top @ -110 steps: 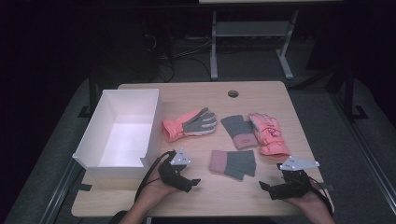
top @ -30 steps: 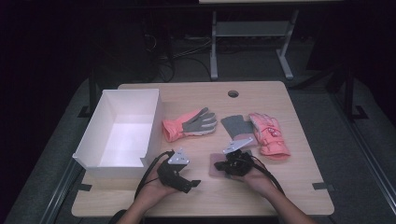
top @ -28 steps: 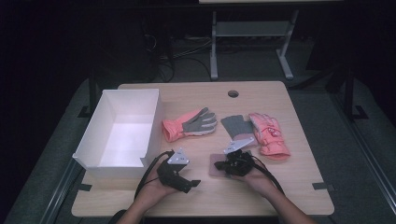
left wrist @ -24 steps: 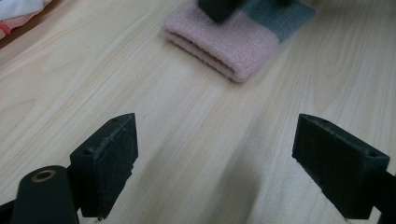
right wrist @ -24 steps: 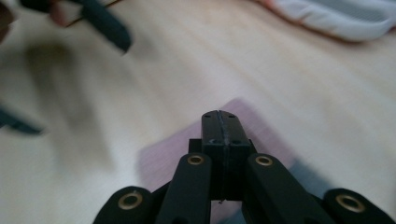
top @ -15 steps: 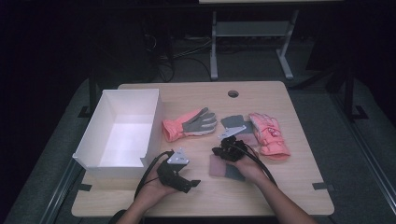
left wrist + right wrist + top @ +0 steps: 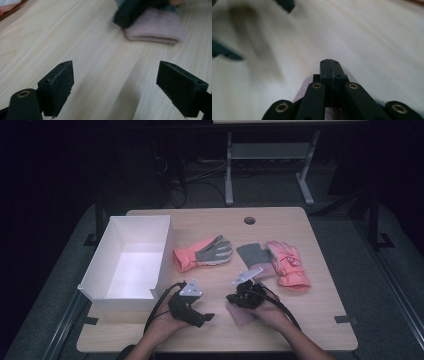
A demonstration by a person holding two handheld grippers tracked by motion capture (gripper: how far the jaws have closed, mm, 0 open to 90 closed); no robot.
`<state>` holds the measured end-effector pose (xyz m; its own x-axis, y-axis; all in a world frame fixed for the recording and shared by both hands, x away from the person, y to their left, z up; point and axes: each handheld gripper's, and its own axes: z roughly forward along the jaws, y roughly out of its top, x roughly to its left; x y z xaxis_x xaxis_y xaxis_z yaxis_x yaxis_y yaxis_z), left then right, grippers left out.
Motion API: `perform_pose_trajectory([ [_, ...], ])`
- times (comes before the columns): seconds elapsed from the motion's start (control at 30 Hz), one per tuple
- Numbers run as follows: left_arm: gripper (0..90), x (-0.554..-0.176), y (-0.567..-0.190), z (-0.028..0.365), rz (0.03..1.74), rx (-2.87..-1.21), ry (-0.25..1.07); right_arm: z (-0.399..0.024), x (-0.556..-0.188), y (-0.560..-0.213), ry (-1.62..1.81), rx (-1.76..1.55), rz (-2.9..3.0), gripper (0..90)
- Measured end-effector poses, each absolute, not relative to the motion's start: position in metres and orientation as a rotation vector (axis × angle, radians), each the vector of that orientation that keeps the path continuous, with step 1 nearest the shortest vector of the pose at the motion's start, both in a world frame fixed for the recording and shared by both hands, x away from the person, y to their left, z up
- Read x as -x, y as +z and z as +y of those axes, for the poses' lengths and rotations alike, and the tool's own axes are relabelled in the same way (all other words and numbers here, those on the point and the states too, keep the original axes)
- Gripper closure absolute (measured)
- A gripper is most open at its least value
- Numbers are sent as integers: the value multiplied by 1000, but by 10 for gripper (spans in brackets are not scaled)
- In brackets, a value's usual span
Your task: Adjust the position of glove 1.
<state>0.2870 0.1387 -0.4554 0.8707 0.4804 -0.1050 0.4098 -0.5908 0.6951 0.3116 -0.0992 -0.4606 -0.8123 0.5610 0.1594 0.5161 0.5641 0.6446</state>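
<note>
A small folded pink knit piece (image 7: 241, 314) (image 7: 155, 28) lies near the table's front. My right gripper (image 7: 235, 299) (image 7: 330, 67) lies on top of it, jaws pressed shut. Pink cloth shows under the jaws, none between the tips. In the left gripper view, the right gripper's dark jaw (image 7: 130, 12) rests on the piece. My left gripper (image 7: 192, 310) (image 7: 120, 87) stands open just left of it, low over bare wood, holding nothing. A pink and grey glove (image 7: 202, 254) lies mid-table. Right of it lies a pink glove (image 7: 286, 265) with a grey cuff (image 7: 252, 254).
A white open box (image 7: 162, 255) stands at the table's left, just beyond my left hand. A round cable hole (image 7: 249, 220) sits near the far edge. The wooden table (image 7: 310, 320) has bare room at front right. The left gripper's jaw tips (image 7: 284, 3) show at the right gripper view's top left.
The right hand came in from the table's front right to the folded pink piece, pushed a little toward the gloves, then drew back nearer. The left hand stayed put.
</note>
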Motion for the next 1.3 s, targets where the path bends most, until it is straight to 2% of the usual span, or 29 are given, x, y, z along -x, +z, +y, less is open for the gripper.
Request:
perform_pose_trajectory([
  [0.37,140,-286,-455,138,636,-2285,122,-128,-262,-459,1090,-917,2773,900],
  [0.77,140,-286,-456,137,634,-2292,121,-204,-226,-457,1060,-1073,2698,900],
  [0.97,140,-285,-456,135,630,-2290,123,-216,-235,-445,1088,-1084,2614,900],
  [1.03,140,-285,-456,135,627,-2294,121,-221,-255,-441,1065,-1129,2551,900],
  [1.13,140,-285,-456,135,627,-2293,120,-225,-271,-442,1049,-1159,2527,900],
  [1.3,140,-286,-456,136,631,-2291,113,-225,-273,-449,985,-1176,2542,900],
])
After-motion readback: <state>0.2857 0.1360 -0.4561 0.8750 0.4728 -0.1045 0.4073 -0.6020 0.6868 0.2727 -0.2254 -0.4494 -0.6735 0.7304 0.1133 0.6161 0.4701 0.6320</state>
